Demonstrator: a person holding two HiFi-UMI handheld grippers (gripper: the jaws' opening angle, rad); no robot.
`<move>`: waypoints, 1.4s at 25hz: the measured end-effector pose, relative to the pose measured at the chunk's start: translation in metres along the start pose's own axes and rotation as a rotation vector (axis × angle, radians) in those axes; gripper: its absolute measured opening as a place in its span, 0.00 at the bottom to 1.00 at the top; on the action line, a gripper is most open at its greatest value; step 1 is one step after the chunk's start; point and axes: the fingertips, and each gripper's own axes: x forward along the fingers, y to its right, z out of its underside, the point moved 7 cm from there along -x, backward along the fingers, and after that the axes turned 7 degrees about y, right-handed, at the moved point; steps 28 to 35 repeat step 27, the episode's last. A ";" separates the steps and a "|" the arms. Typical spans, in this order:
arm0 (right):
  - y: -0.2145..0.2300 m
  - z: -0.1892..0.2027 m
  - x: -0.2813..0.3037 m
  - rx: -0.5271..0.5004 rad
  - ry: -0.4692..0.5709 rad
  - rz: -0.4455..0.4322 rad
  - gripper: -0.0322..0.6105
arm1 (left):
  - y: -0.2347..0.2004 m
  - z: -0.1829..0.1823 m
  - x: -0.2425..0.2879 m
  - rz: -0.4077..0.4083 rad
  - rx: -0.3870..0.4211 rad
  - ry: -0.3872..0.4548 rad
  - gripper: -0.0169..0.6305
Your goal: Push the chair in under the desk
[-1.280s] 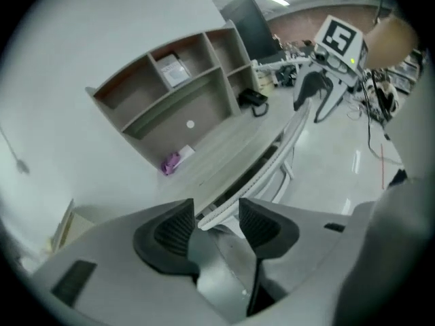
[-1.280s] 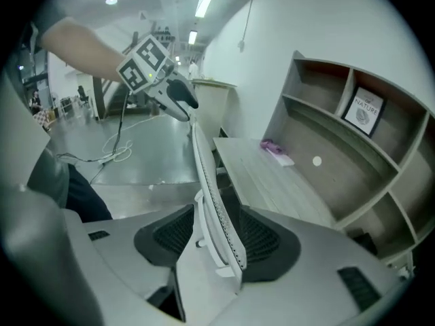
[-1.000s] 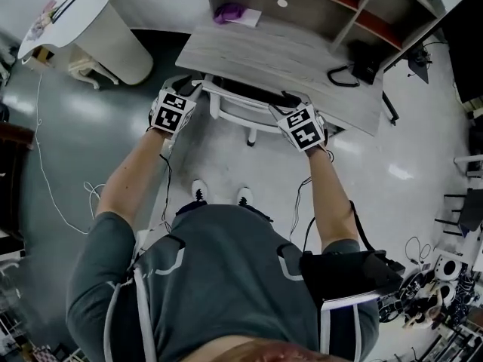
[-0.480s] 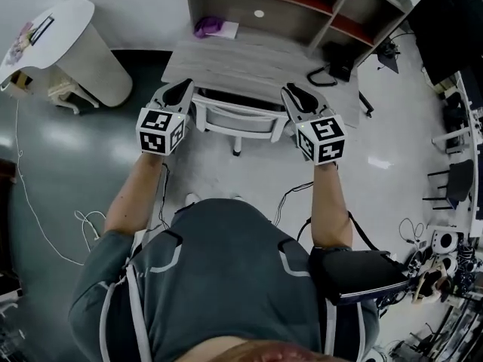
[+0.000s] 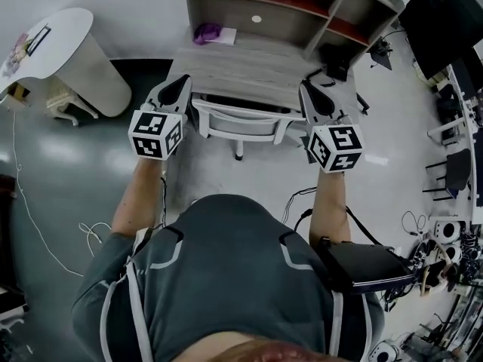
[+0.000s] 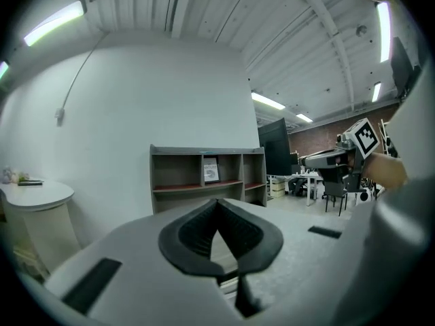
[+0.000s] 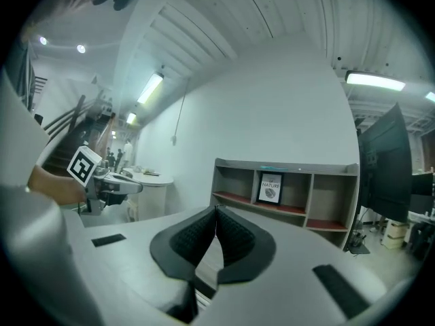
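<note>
The white chair (image 5: 243,121) stands with its seat under the grey wooden desk (image 5: 256,70); only its back and base show in the head view. My left gripper (image 5: 182,81) hovers above the chair's left corner, shut and holding nothing. My right gripper (image 5: 306,89) hangs over the chair's right corner, also shut and empty. In the left gripper view the black pads (image 6: 204,226) meet at the tip (image 6: 217,201), with the desk's shelf unit (image 6: 204,175) beyond. The right gripper (image 7: 217,209) likewise has its tips together before the shelf unit (image 7: 285,199).
A round white table (image 5: 68,40) stands at the left. A purple item (image 5: 207,31) and a black device with a cable (image 5: 332,60) lie on the desk. A dark monitor (image 5: 445,13) and chairs are at the right. Cables trail on the floor (image 5: 30,225).
Both grippers have lifted off the chair's back, risen toward the camera and gone from open to shut. The chair stays tucked under the desk.
</note>
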 end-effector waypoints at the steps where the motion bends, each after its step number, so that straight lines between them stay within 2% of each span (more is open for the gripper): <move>1: -0.001 0.000 0.000 0.001 0.000 0.012 0.10 | -0.003 0.000 -0.001 -0.005 -0.001 0.000 0.04; 8: -0.006 -0.004 0.006 -0.005 -0.004 0.055 0.09 | -0.017 -0.013 -0.013 -0.022 0.001 0.033 0.04; 19: -0.003 -0.004 0.004 0.005 -0.001 0.111 0.09 | -0.021 -0.020 -0.017 -0.008 0.055 0.020 0.04; 35: -0.001 -0.004 0.006 0.001 -0.020 0.122 0.09 | -0.017 -0.021 -0.018 -0.011 0.066 0.016 0.04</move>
